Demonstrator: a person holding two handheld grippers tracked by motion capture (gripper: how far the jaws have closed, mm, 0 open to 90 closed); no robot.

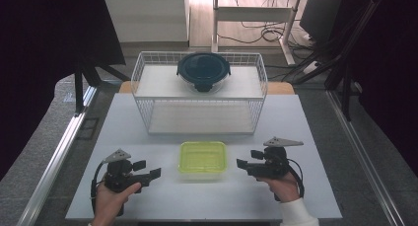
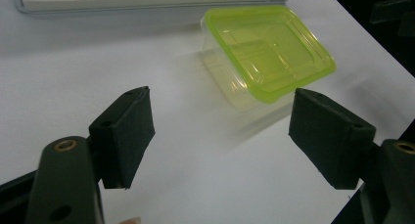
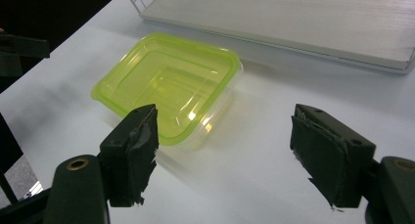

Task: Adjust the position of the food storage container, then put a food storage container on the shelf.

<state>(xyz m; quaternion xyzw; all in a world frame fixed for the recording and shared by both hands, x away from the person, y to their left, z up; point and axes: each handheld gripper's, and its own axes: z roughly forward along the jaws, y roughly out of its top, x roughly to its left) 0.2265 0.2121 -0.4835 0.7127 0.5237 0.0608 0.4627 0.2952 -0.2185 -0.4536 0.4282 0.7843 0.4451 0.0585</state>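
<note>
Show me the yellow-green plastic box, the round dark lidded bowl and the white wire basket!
yellow-green plastic box [image 1: 202, 157], high view, middle of its lid.
round dark lidded bowl [image 1: 203, 70], high view, centre of its lid.
white wire basket [image 1: 260, 98], high view, right wire wall.

place: lab | signs: black curtains [image 1: 44, 48], floor cables [image 1: 268, 36], metal frame rails [image 1: 59, 152]

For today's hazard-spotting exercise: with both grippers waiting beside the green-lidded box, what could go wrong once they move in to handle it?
1. The box is thin clear plastic with a green lid; open jaws closing on it from the left gripper and right gripper could well squash it or pop the lid.
2. It sits on the smooth white table, so a one-sided push may slide it away.
3. The wire rack stands close behind; a lifted box might knock it.
</note>
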